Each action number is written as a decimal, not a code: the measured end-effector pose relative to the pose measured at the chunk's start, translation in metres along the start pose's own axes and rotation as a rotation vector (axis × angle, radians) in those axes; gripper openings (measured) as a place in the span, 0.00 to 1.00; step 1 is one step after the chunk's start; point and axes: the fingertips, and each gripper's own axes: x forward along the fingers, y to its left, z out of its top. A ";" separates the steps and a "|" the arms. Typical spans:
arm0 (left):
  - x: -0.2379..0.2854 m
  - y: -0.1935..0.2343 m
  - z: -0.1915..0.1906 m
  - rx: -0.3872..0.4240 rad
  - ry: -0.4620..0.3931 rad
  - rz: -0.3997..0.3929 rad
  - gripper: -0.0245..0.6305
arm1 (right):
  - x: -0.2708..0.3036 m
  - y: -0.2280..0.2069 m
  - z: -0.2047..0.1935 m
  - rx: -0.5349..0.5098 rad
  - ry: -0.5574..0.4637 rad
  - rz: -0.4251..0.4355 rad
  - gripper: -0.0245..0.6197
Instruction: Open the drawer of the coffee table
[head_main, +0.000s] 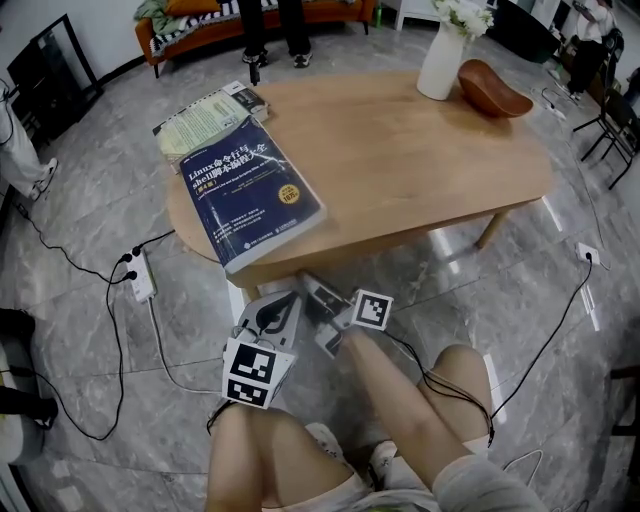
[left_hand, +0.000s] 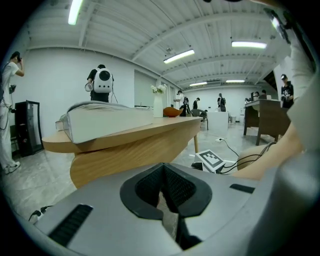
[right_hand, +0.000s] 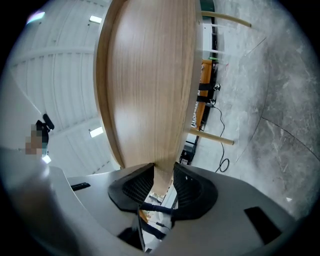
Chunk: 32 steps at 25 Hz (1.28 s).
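**Hidden or unclear:** in the head view the counter (head_main: 400, 150) rim covers the drawer front (right_hand: 150, 105) and the tips of your right gripper (right_hand: 163, 175). Whether the drawer front stands out from the frame cannot be told. The right gripper view is rolled on its side, with floor at the right and ceiling at the left.

**Your right gripper:** jaws narrowed onto the lower edge of the drawer front, with wood filling the gap between the pads.

**Your left gripper** (left_hand: 163, 172)**:** jaws together with nothing between them, held low just before the counter's near end.

**Counter:** oval, pale wood, slim legs. At your end it carries a blue book (head_main: 255, 195) lying over a green book (head_main: 200, 120). At the far end are a white vase (head_main: 442, 60) and a brown bowl (head_main: 493, 90).

**Room:** grey marbled floor (head_main: 90, 200), a power strip (head_main: 141, 275) with trailing cables, an orange sofa (head_main: 335, 12), and people (head_main: 255, 30) standing beyond.
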 end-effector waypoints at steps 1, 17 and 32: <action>0.000 0.000 0.000 0.006 0.001 0.004 0.05 | -0.001 0.001 -0.001 -0.002 0.004 0.003 0.24; -0.021 0.012 0.027 0.022 -0.056 0.016 0.05 | -0.017 0.013 -0.020 0.000 0.052 -0.005 0.24; -0.027 0.031 0.024 0.423 0.102 0.188 0.26 | -0.025 0.022 -0.028 -0.013 0.116 -0.026 0.24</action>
